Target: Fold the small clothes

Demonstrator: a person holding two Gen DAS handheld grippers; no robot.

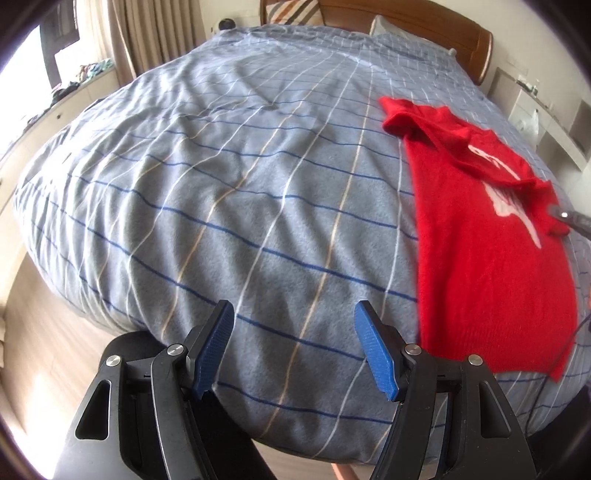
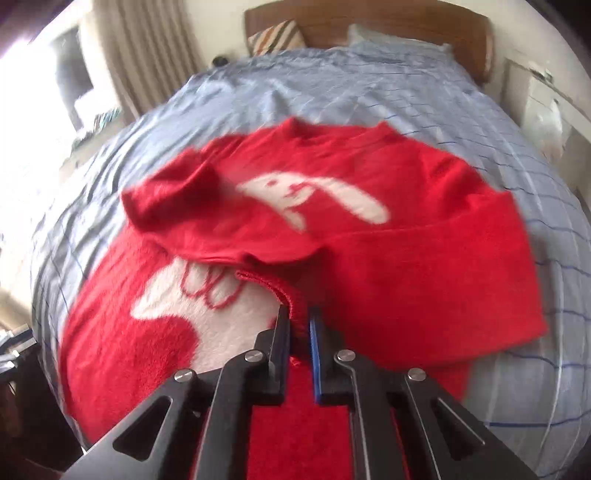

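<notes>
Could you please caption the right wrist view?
Right hand-held gripper pinches a red sweater sleeve over the checked bedspread.

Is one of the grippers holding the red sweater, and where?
Yes. The right gripper pinches the red sweater by a ribbed edge. The left gripper is open and holds nothing.

The right claw [image 2: 300, 319] is clamped on a ribbed edge of the red sweater [image 2: 424, 280], its jaws nearly together with red knit between them. The sweater lies rumpled on the blue checked bed [image 2: 332, 85], a white rabbit figure [image 2: 314, 199] showing on the folded-over far part. A striped pillow [image 2: 277, 37] leans against the wooden headboard [image 2: 406, 22] far off.
</notes>
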